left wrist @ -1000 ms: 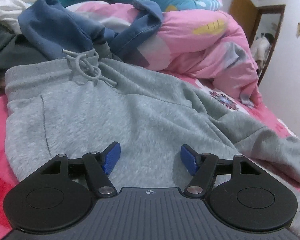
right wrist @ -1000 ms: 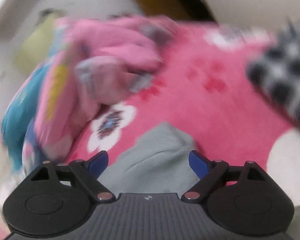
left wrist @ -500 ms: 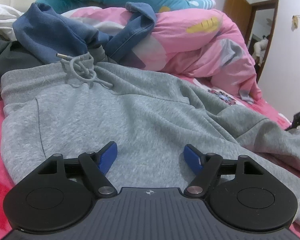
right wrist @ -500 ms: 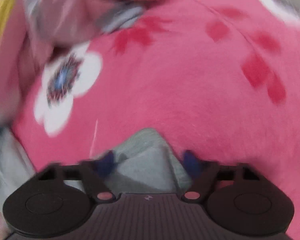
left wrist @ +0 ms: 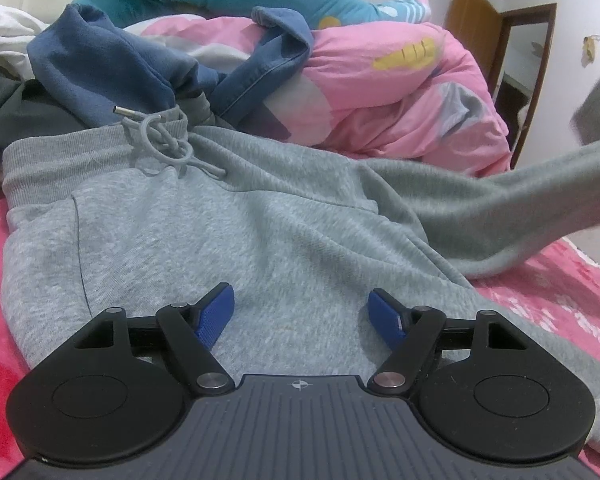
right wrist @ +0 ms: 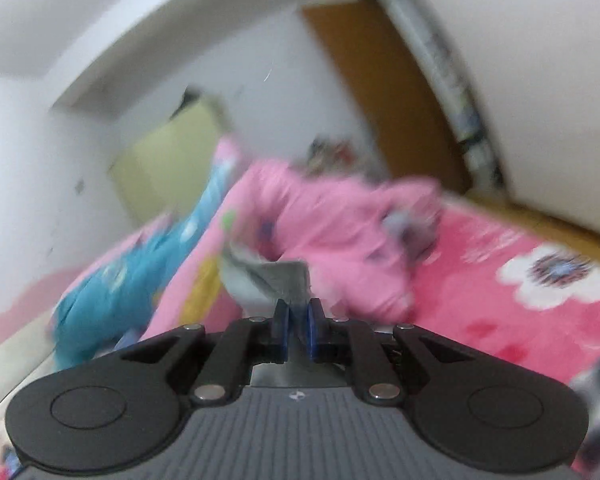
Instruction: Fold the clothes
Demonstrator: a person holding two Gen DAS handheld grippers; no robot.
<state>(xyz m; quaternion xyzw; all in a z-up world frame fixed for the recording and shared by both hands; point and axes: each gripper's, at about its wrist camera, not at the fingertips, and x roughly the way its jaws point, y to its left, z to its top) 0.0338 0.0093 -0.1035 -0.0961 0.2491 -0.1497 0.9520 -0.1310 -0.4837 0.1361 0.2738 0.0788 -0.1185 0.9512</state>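
Right gripper [right wrist: 298, 326] pinching grey trouser leg [left wrist: 532, 196], lifted over bed [left wrist: 572, 292]; thin bite may slip. Left gripper [left wrist: 301, 312] spread above trousers [left wrist: 228, 232].

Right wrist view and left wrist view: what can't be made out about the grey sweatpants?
- Right wrist view: motion blur; which part of the grey fleece sweatpants the right tool pinches is unclear.
- Left wrist view: lifted leg blurred, its end cut off by the right edge.
- Left wrist view: left tool body hides the near hem.
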